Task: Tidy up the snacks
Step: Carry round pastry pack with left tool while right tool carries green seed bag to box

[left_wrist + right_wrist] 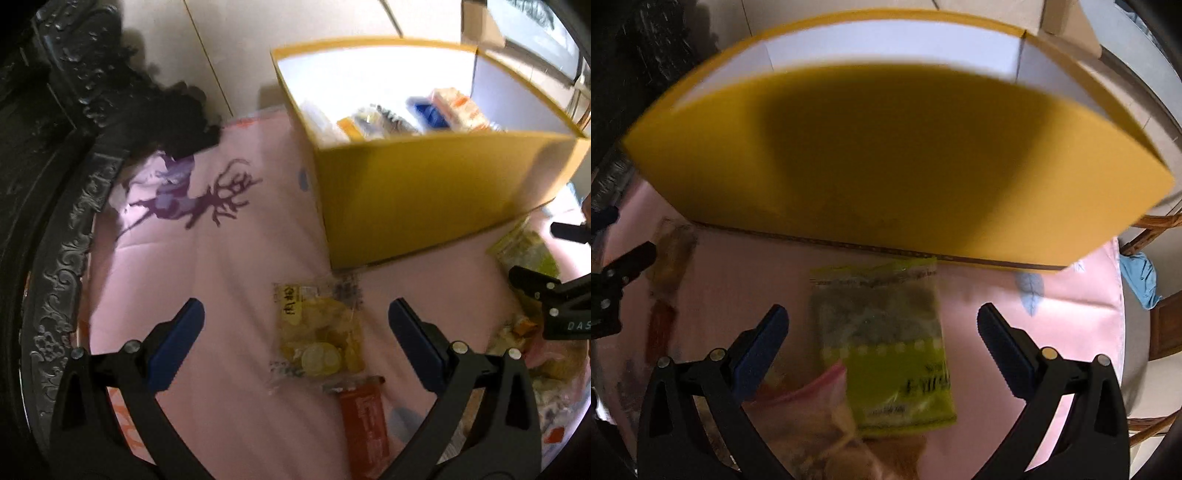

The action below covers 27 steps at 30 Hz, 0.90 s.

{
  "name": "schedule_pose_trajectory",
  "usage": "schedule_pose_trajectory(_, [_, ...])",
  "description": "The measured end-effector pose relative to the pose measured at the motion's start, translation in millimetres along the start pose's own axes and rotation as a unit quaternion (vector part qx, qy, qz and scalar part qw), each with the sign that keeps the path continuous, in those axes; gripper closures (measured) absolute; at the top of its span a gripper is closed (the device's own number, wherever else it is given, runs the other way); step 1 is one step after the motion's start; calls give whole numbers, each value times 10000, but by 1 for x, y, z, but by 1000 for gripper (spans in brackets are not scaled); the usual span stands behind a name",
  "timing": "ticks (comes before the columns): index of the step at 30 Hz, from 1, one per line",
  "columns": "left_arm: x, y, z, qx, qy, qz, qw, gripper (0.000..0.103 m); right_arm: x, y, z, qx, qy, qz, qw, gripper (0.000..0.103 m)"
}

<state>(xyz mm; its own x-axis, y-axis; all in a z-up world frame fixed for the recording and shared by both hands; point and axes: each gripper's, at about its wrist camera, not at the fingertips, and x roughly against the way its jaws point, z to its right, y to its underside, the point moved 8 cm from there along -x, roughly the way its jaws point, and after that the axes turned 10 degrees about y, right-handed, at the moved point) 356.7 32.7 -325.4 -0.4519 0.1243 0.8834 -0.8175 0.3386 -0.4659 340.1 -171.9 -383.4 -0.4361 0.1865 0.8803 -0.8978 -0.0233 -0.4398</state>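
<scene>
A yellow cardboard box (424, 199) stands on the pink tablecloth (229, 258), with several snack packs inside. My left gripper (295, 332) hangs open above a clear packet of yellow snacks (319, 332); a red packet (364, 421) lies just below it. In the right wrist view, my right gripper (882, 336) is open over a green packet (886, 347) lying in front of the box (886, 155). A pinkish clear packet (820, 413) overlaps the green one at lower left. The right gripper (554, 295) also shows at the right edge of the left wrist view.
A dark carved furniture piece (55, 184) borders the table on the left. More loose snack packs (524, 354) are heaped at the right. A wicker chair (1152, 236) with a blue cloth (1141, 277) sits beyond the table's right edge.
</scene>
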Motion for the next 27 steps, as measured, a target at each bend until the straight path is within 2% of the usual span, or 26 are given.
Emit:
schedule_pose_trajectory(3, [-21, 10, -2, 69, -78, -374, 9992, 2, -9, 5, -3, 33, -150, -263, 9995, 1])
schedule_pose_trajectory(4, [-28, 16, -1, 60, -103, -467, 9988, 2, -9, 6, -4, 82, -136, -215, 9996, 1])
schedule_pose_trajectory(5, [-34, 21, -2, 58, -147, -484, 9987, 2, -9, 6, -5, 132, -120, -172, 9997, 1])
schedule_pose_trajectory(6, [-32, 22, -2, 130, -91, -269, 9995, 9, -9, 6, -5, 95, -119, -163, 9998, 1])
schedule_pose_trajectory(7, [-31, 25, -2, 289, 127, -179, 9993, 14, -8, 7, -5, 83, -86, -170, 9998, 4])
schedule_pose_trajectory(8, [-31, 27, -1, 498, 492, -194, 9974, 33, -4, 7, -5, 49, -86, -128, 9999, 11])
schedule_pose_trajectory(9, [-29, 29, 0, 748, 796, -253, 9937, 44, 7, 9, -4, -53, -22, -38, 10000, 38])
schedule_pose_trajectory(10, [-28, 31, -1, 799, 810, -339, 9929, 47, 13, 12, -2, -159, 57, -44, 9998, 39])
schedule_pose_trajectory(12, [-24, 36, -1, 803, 850, -502, 9919, 47, 22, 22, -1, -486, -265, -99, 9984, 40])
schedule_pose_trajectory(14, [-19, 41, 0, 946, 1006, -499, 9892, 47, 31, 32, 3, -698, -310, -121, 9970, 40])
schedule_pose_trajectory(20, [20, 55, 4, 1033, 1454, -264, 9836, 47, 82, 41, 20, -975, -495, 254, 9937, 40])
schedule_pose_trajectory(22, [38, 55, 6, 1229, 1870, -144, 9745, 47, 100, 38, 25, -1048, -614, 428, 9917, 40])
schedule_pose_trajectory(24, [60, 52, 9, 1496, 2394, 92, 9593, 47, 122, 37, 33, -1169, -768, 643, 9881, 40])
schedule_pose_trajectory(25, [68, 50, 13, 1530, 2515, 186, 9555, 47, 131, 36, 38, -1203, -835, 760, 9863, 40])
schedule_pose_trajectory(26, [75, 47, 17, 1500, 2558, 273, 9546, 47, 142, 32, 37, -1224, -843, 851, 9852, 40])
schedule_pose_trajectory(27, [82, 45, 21, 1405, 2491, 317, 9577, 47, 152, 31, 41, -1251, -809, 943, 9843, 40])
